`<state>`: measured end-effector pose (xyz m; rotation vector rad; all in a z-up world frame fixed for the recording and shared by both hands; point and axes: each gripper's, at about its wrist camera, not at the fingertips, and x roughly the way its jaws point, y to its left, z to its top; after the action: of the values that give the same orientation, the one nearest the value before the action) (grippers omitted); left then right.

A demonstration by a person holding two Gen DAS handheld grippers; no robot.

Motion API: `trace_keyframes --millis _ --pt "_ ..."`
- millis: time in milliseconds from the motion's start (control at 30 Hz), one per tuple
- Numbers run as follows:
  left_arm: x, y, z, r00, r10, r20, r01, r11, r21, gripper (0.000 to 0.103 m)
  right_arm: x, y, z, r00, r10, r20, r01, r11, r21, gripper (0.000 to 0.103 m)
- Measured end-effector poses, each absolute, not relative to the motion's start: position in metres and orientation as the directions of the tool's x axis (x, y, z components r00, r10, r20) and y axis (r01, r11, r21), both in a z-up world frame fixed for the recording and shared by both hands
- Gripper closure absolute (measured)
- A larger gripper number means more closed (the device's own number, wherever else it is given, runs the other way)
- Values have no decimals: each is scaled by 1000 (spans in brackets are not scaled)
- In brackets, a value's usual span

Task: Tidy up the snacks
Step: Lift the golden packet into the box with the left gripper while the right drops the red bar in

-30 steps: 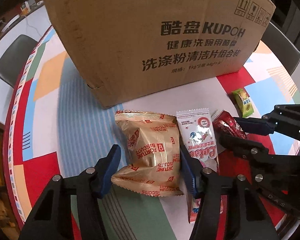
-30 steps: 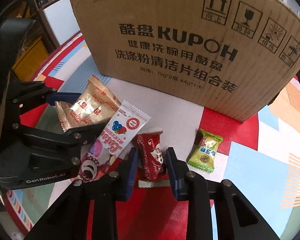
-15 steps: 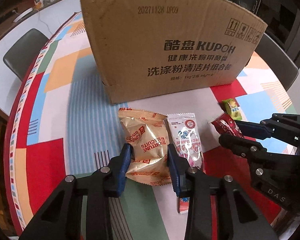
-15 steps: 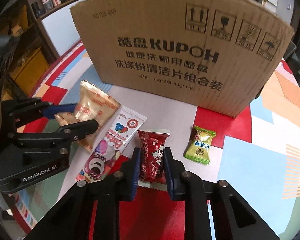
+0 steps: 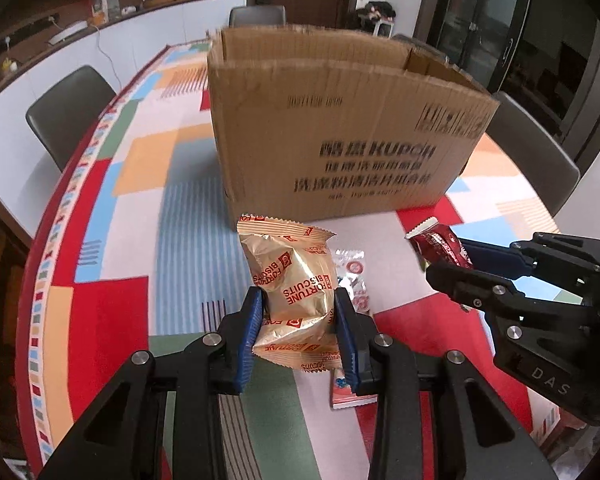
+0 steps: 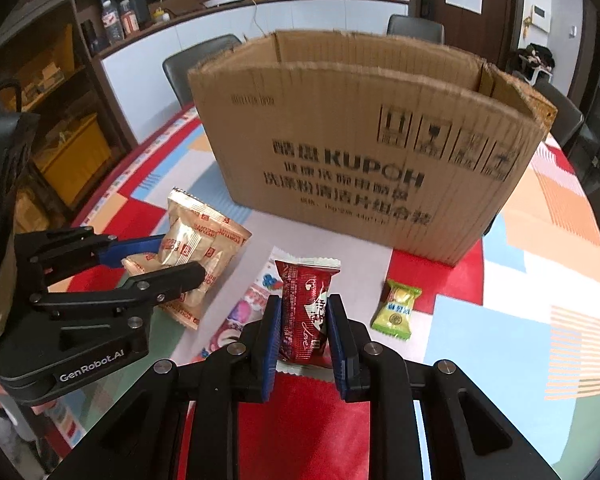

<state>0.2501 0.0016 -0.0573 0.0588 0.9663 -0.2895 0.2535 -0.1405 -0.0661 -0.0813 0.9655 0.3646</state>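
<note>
While the left gripper (image 5: 296,320) pinches the gold biscuit bag (image 5: 292,280) and the right gripper (image 6: 302,332) pinches the red candy (image 6: 306,312), nothing shows as packed in the box (image 6: 360,140) (two snacks wait mid-frame on the worktop (image 6: 480,340)).

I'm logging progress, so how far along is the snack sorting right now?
Early stage. Nothing visibly packed: the box interior is hidden. In hand: the left tongs are shut on the gold biscuit pack and the right tongs on the red snack, both lifted off the table. Left: the green candy and the pink packet lie on the table.
</note>
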Motion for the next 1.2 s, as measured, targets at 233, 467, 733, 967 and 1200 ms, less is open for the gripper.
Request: trace_keyframes --millis 233,467,733,967,1200 --pt "244 -1 -23 608 -227 -761 267 961 -73 68 246 -148 -37 580 278 -766 -339 937 83 79" --pt "244 -5 10 671 -249 -698 274 959 -79 68 244 -157 -2 657 277 -701 -323 944 70 79" --pt "247 -10 42 726 -262 -635 283 956 -71 68 249 -161 29 720 279 -635 -307 949 69 79" --pt "257 -15 63 758 -268 -595 291 955 -59 68 255 -166 48 755 280 -593 -299 952 69 79" --pt "270 -19 75 776 -263 -574 288 956 -48 68 271 -171 59 773 280 -570 -290 954 74 79"
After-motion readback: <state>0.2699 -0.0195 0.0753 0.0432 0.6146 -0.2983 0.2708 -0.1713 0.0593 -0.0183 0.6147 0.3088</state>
